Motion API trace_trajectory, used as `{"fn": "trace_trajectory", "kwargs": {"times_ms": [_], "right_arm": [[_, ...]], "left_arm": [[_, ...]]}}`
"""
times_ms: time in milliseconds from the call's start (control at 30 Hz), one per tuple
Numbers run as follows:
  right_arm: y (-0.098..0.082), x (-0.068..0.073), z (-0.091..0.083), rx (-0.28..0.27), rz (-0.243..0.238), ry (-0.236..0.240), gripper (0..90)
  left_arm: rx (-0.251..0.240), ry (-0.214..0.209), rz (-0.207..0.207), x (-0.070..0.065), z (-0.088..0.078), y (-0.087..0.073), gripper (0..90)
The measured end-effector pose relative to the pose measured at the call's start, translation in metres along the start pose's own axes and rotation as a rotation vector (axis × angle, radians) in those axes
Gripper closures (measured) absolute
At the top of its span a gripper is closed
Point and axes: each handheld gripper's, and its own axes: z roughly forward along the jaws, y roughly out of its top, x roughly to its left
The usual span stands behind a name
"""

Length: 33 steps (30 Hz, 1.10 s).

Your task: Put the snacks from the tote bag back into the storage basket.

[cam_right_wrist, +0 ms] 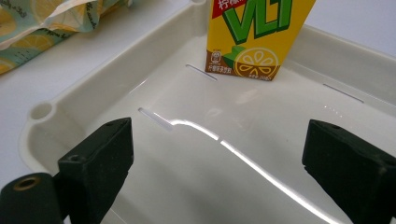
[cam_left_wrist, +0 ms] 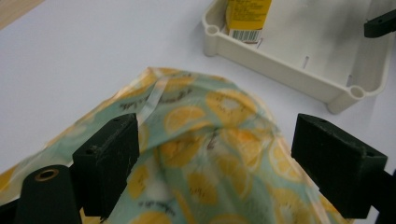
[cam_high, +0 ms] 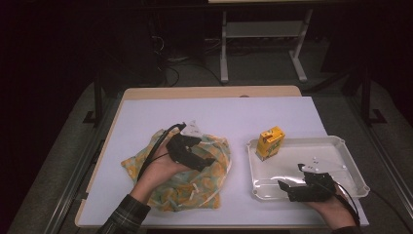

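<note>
step: lining up a grab on the lemon-print bag (cam_high: 187, 170), lying crumpled on the left of the table | left gripper (cam_left_wrist: 215, 163) wide open just above it, holding nothing | right gripper (cam_right_wrist: 217, 170) open too, over the near part of the white tray (cam_high: 358, 183) | juice carton (cam_high: 270, 143) standing in the tray's far-left corner | next, I reckon: drop the left and pinch a fold
</note>
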Motion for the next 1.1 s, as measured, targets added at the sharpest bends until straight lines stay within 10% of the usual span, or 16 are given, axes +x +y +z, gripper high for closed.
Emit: {"fn": "trace_trajectory", "kwargs": {"times_ms": [500, 1100], "right_arm": [[0.002, 0.000, 0.001, 0.012, -0.007, 0.007, 10.9], [0.020, -0.004, 0.007, 0.044, -0.002, 0.083, 48.8]], "left_arm": [[-0.025, 0.068, -0.060, 0.016, -0.038, -0.060, 15.0], [-0.111, 0.149, -0.170, 0.023, -0.094, -0.130, 15.0]]}}
